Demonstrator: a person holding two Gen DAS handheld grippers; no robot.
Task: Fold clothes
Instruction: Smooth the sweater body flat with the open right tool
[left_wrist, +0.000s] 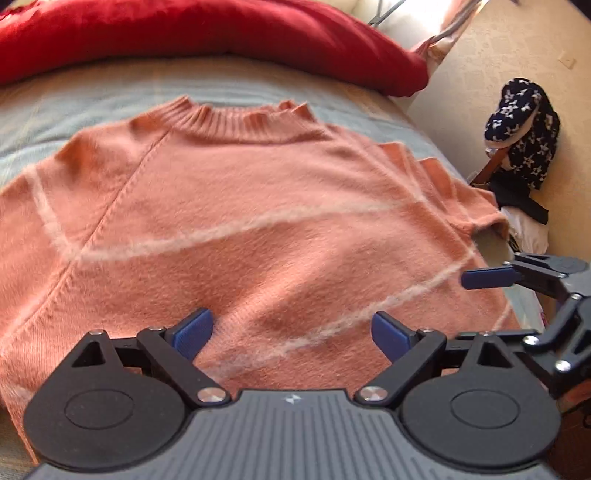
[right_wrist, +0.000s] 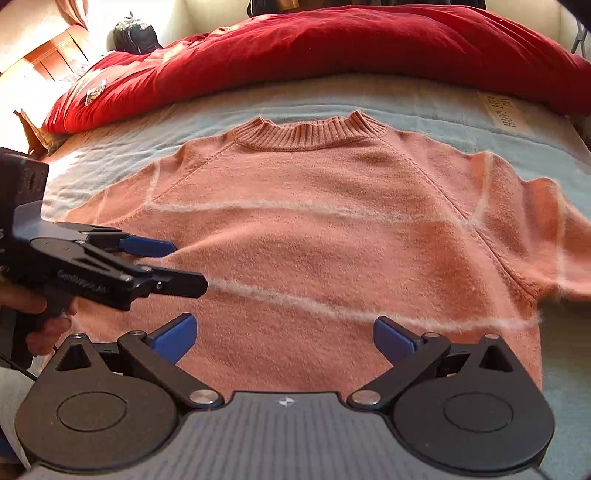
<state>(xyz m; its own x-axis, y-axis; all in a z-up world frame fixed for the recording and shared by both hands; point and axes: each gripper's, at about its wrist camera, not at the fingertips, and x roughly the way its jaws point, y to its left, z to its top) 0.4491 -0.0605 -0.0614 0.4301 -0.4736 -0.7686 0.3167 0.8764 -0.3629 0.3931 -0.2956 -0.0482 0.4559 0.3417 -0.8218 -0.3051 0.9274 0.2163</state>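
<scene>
Fingers (left_wrist: 194, 332) of both grippers spread, pinching nothing | left gripper (left_wrist: 291, 334), right gripper (right_wrist: 282, 338) hovered over hem | sweater (right_wrist: 314, 236) lay flat on bed (right_wrist: 110, 155), sleeves out | soft, fuzzy, light; likely best pinched at hem corners or shoulders

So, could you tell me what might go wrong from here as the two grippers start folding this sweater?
The left gripper and right gripper hover close together near the hem of the pink sweater, both open, so they could bump as they close. The knit looks fuzzy and thick, so a shallow pinch may slip or catch only the top layer. One sleeve lies bunched near the edge of the bed and may slide off during a fold.
</scene>
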